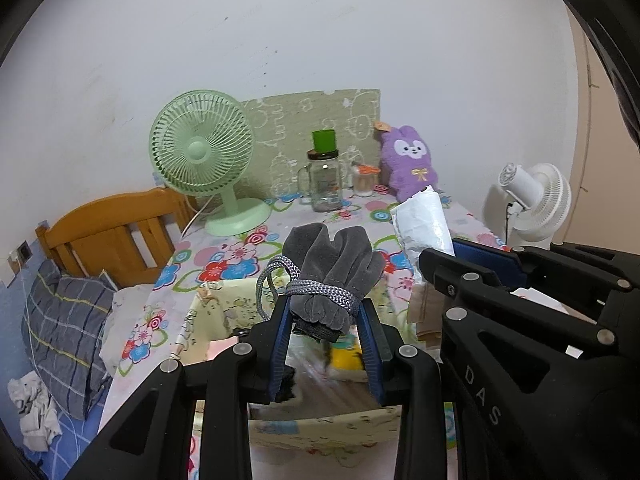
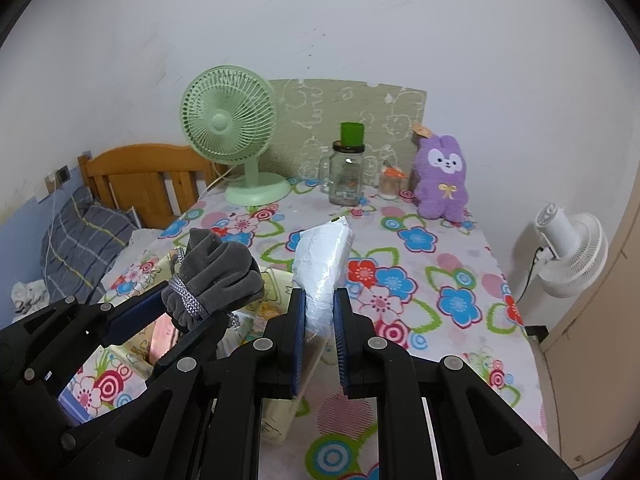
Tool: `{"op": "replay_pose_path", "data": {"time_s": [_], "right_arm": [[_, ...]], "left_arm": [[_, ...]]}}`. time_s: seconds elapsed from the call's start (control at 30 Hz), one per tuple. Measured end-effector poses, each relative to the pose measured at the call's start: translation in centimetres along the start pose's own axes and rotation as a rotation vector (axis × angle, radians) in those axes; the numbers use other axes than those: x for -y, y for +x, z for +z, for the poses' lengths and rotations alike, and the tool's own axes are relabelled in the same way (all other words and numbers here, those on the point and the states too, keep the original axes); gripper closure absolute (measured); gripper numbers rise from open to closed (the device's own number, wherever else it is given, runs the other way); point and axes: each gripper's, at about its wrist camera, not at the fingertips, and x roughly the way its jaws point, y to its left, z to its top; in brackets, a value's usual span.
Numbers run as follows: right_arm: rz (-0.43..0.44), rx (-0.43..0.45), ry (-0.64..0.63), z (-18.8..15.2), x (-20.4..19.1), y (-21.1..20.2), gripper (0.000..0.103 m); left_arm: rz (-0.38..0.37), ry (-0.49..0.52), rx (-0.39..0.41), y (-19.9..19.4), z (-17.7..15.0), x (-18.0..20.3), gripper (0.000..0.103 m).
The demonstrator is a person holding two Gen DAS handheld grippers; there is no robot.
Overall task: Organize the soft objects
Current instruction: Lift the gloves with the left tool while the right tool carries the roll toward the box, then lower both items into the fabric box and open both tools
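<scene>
Gloves [image 1: 332,268] in my left gripper [image 1: 326,320] — a grey, velvety bundle tied round the cuff with a grey braided cord [image 1: 320,294], one loop of cord sticking out to the left. The blue pads pinch the bundle at the cuff end, fingers of the gloves pointing up and away from me. It hangs above a pale fabric storage box [image 1: 208,308] with a faint cartoon print; something yellow and something pink show inside, too blurred to name.

My right gripper [image 2: 319,312] is clamped on a white plastic-wrapped packet [image 2: 322,264], crinkled and shiny, tapering down between the pads and standing up with a slight tilt. In the left wrist view the same packet [image 1: 422,224] rises just right of the gloves, the two grippers close beside each other.

Both bundles are held over the near part of a table covered with a flowered cloth [image 2: 420,264] — red, blue and pink blooms. At the far edge, by the wall: a green desk fan [image 2: 232,128], a glass jar [image 2: 346,176] with a green cup on its lid, a smaller jar [image 2: 390,184], and a purple plush rabbit [image 2: 440,176] sitting upright. A white fan [image 2: 572,252] stands off the table to the right. Left of the table, a wooden headboard [image 2: 144,176] and a grey plaid pillow [image 2: 80,240].
</scene>
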Motion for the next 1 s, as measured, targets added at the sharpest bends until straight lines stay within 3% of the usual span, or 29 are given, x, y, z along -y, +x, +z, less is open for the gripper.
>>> {"op": "replay_pose_path", "data": {"time_s": [0.77,1.0], "right_arm": [[0.097,-0.115,-0.023,-0.1,-3.8,6.4,0.087],[0.135,-0.148,-0.050,-0.5,-4.9,7.6,0.087]], "left_arm": [[0.059,-0.051,-0.126,4.7,-2.3,-4.5,0.068],[0.055,-0.059,-0.139,4.8,-2.6,-4.9,0.048]]}}
